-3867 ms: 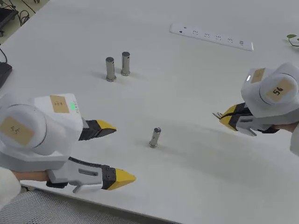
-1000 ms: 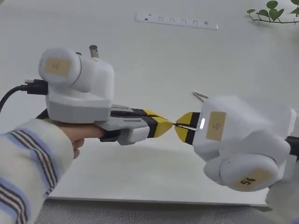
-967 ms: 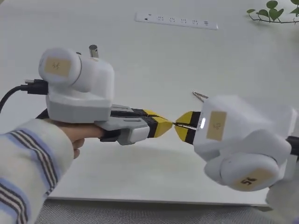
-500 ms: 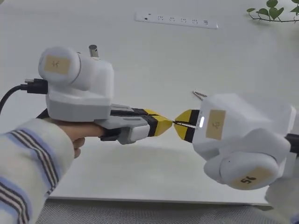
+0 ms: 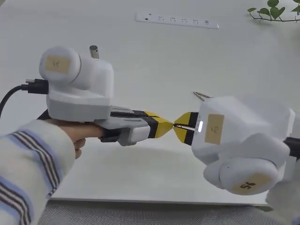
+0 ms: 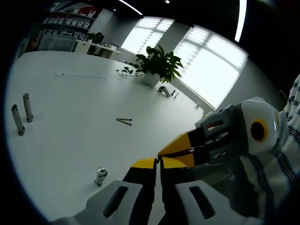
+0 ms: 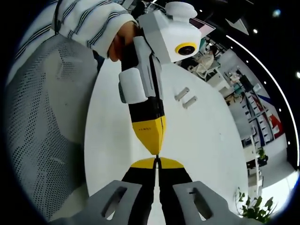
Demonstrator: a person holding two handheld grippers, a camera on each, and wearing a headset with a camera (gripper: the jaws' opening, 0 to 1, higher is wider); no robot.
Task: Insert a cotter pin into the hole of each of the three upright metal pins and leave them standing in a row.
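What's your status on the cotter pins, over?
Grippers tip to tip above table: left gripper shut, right gripper shut on cotter pin. Three metal pins standing, none touched; spare cotter pin lying beyond. Nothing in the way.

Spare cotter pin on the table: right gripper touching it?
Apart. Left gripper view shows the spare cotter pin lying on the table, a clear stretch between it and the right gripper.

light: bright, even | shadows: soft | windows (image 6: 206, 61): glare | fisheye edges: warped
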